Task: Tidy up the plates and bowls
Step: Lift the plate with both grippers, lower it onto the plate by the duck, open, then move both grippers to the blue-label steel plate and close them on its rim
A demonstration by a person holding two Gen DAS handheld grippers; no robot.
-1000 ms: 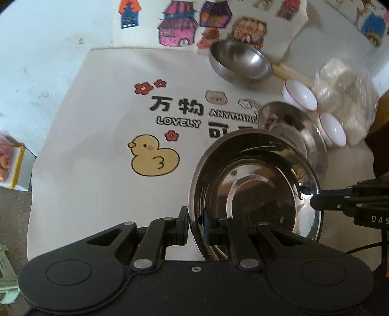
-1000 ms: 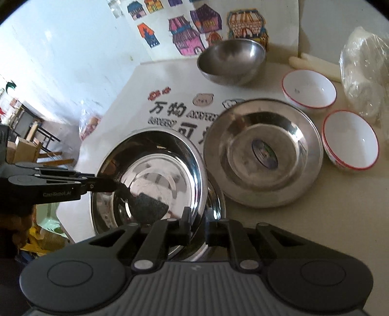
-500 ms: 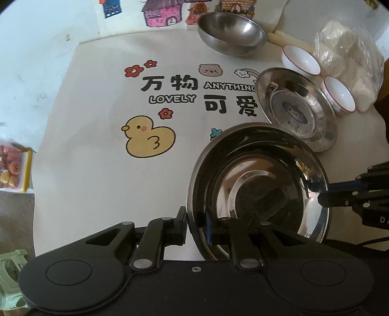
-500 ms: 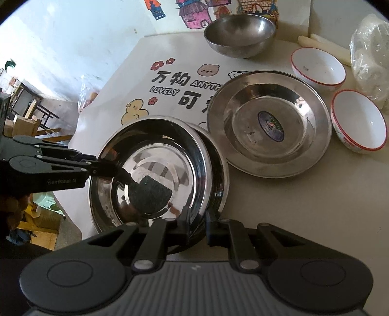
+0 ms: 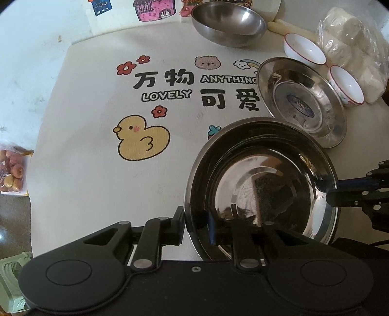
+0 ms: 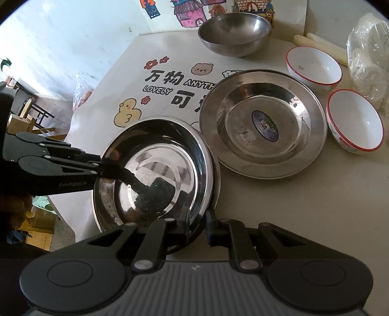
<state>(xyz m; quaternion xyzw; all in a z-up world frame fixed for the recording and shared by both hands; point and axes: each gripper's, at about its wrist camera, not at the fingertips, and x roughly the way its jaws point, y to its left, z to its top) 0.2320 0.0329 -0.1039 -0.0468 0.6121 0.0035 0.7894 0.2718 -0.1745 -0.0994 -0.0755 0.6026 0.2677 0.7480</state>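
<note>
A shiny steel plate (image 5: 262,184) (image 6: 170,145) rests nested on a second steel plate whose rim (image 6: 217,175) shows just beside it. My left gripper (image 5: 195,224) (image 6: 109,170) straddles the top plate's near-left rim; its jaws are opening and a gap shows beside the rim. My right gripper (image 6: 197,226) (image 5: 323,189) stays shut on the opposite rim. Another steel plate with a sticker (image 6: 262,121) (image 5: 301,102) lies just beyond. A steel bowl (image 6: 234,34) (image 5: 228,21) and two white red-rimmed bowls (image 6: 313,65) (image 6: 355,119) stand further back.
A printed cloth with a yellow duck (image 5: 143,141) covers the table. A clear bag of white lumps (image 6: 367,48) and pale sticks (image 6: 323,46) sit at the back right. The table edge drops off on the left, where a bag of fruit (image 5: 12,170) lies below.
The held plate has come down and settled flat into the plate beneath it. My left gripper's fingers have spread apart at the rim. The right gripper keeps its grip.
</note>
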